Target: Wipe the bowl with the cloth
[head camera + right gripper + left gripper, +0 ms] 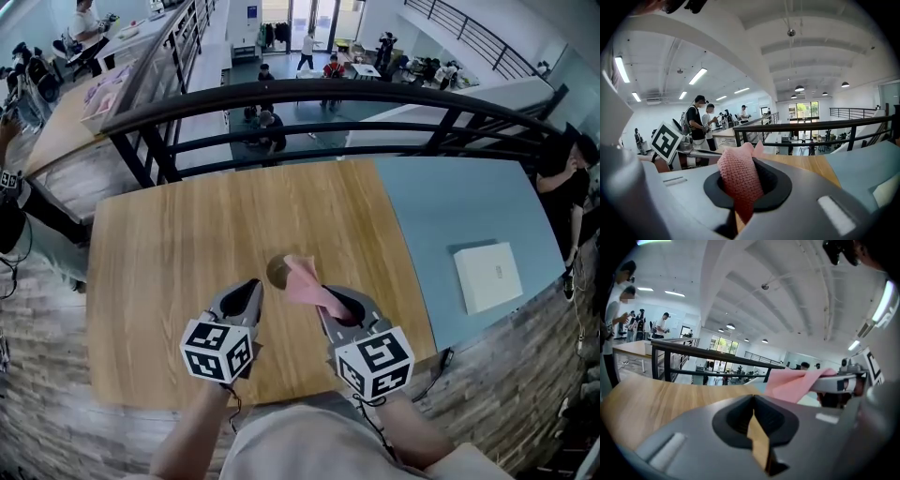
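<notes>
A small brown bowl [275, 271] sits on the wooden table [169, 253], partly hidden behind a pink cloth [307, 281]. My right gripper [330, 296] is shut on that cloth, which sticks up out of its jaws as a knitted pink fold [738, 180]. In the left gripper view the cloth [792, 384] hangs at the right, above the table. My left gripper [251, 287] hovers just left of the bowl, shut with nothing between its jaws; they meet along one seam [753, 399]. Both grippers are raised above the table. The bowl is in neither gripper view.
A white flat box [488, 276] lies on the blue-grey surface [450, 206] to the right of the wood. A black railing [328, 92] runs along the table's far edge. A person [566, 183] stands at the right; more people are far off.
</notes>
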The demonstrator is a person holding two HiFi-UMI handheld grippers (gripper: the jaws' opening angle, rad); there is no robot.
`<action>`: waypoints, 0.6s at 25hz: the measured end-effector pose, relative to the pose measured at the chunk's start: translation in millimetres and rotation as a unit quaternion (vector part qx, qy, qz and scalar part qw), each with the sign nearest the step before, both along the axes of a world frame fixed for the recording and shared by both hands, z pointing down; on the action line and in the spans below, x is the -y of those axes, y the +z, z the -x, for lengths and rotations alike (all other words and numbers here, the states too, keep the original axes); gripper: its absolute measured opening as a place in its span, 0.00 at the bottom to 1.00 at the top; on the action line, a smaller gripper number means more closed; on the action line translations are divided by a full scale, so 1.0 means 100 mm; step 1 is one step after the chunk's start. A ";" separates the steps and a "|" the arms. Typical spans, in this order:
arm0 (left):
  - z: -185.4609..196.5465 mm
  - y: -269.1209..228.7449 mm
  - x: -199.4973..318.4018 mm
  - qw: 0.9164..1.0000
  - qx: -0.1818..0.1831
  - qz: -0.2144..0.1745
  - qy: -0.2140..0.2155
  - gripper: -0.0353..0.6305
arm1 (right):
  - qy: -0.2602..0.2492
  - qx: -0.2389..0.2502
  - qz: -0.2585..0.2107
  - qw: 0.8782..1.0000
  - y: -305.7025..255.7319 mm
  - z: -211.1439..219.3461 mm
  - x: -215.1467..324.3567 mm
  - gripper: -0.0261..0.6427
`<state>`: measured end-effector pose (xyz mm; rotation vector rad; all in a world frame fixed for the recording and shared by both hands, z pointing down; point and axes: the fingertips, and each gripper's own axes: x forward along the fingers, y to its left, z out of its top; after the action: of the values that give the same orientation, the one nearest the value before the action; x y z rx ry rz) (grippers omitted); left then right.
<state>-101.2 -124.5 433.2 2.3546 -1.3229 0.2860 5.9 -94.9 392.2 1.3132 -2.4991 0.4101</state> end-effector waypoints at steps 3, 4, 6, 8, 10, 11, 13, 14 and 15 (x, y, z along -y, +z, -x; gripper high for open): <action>0.02 -0.21 -0.06 1.000 -0.002 -0.026 -0.002 0.06 | 0.002 0.003 -0.019 1.000 -0.16 0.00 -0.03 0.06; 0.02 -0.26 -0.08 0.999 -0.003 -0.033 -0.002 0.06 | 0.004 0.004 -0.024 1.000 -0.19 -0.01 -0.04 0.06; 0.00 -0.34 -0.12 0.999 0.000 -0.047 -0.001 0.06 | 0.008 0.005 -0.032 0.999 -0.24 -0.04 -0.06 0.06; -0.02 -0.41 -0.16 0.998 0.009 -0.062 0.004 0.06 | 0.011 0.006 -0.039 0.999 -0.27 -0.07 -0.09 0.06; -0.03 -0.49 -0.20 0.997 0.017 -0.076 0.009 0.06 | 0.012 0.005 -0.047 0.999 -0.32 -0.07 -0.12 0.06; -0.03 -0.53 -0.22 0.997 0.019 -0.081 0.011 0.06 | 0.013 0.002 -0.051 0.999 -0.34 -0.07 -0.14 0.06; -0.03 -0.61 -0.28 0.996 0.019 -0.088 0.015 0.06 | 0.015 -0.002 -0.059 0.998 -0.38 -0.09 -0.18 0.06; -0.04 -0.64 -0.31 0.995 0.019 -0.092 0.017 0.06 | 0.018 -0.003 -0.062 0.998 -0.40 -0.11 -0.19 0.06; -0.05 -0.66 -0.34 0.995 0.020 -0.098 0.018 0.06 | 0.020 -0.002 -0.064 0.998 -0.41 -0.13 -0.21 0.06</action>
<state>-96.2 -90.8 366.8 2.5483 -1.3842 0.2243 19.0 -74.0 351.3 1.4130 -2.5354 0.2584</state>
